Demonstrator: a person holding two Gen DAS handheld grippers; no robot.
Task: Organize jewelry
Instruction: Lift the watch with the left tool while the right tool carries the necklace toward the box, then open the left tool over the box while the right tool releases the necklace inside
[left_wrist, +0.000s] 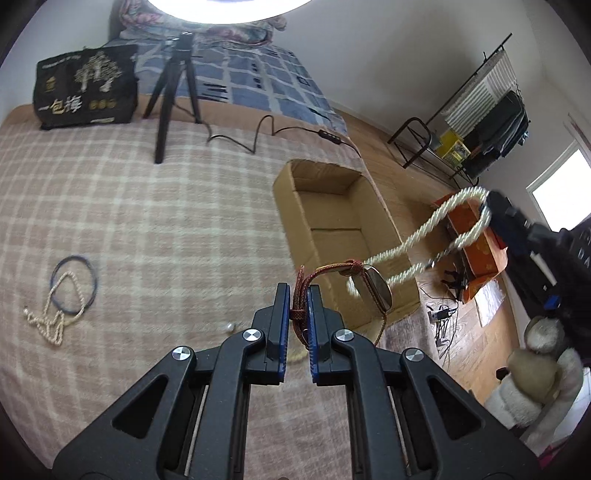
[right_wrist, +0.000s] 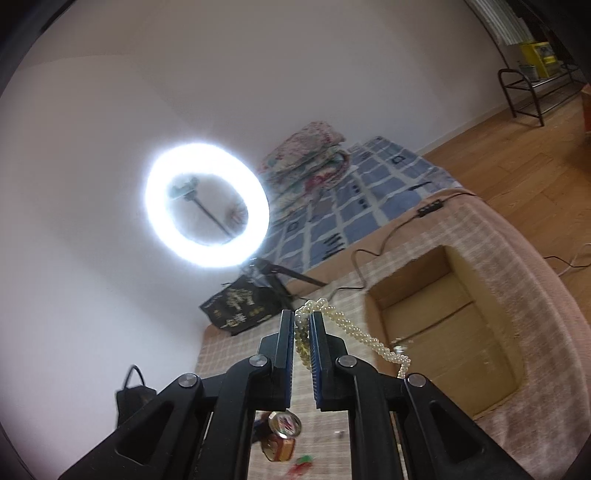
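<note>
My left gripper (left_wrist: 298, 299) is shut on the woven red strap of a wristwatch (left_wrist: 373, 288), held above the checked bedspread beside an open cardboard box (left_wrist: 332, 221). My right gripper (right_wrist: 303, 325) is shut on a twisted pearl necklace (right_wrist: 354, 332); it also shows in the left wrist view (left_wrist: 421, 236), hanging from the right gripper (left_wrist: 491, 210) over the box's right side and looping round the watch. The box also shows in the right wrist view (right_wrist: 443, 325). A thin pearl strand (left_wrist: 51, 314) and a dark blue bangle (left_wrist: 74, 284) lie on the bedspread at the left.
A tripod (left_wrist: 173, 92) with a ring light (right_wrist: 207, 203) and a black printed bag (left_wrist: 85, 88) stand at the back of the bed. A cable (left_wrist: 258, 133) runs behind the box. The bed edge drops to a wooden floor (left_wrist: 472, 332) at the right. Small items (right_wrist: 280, 435) lie below the right gripper.
</note>
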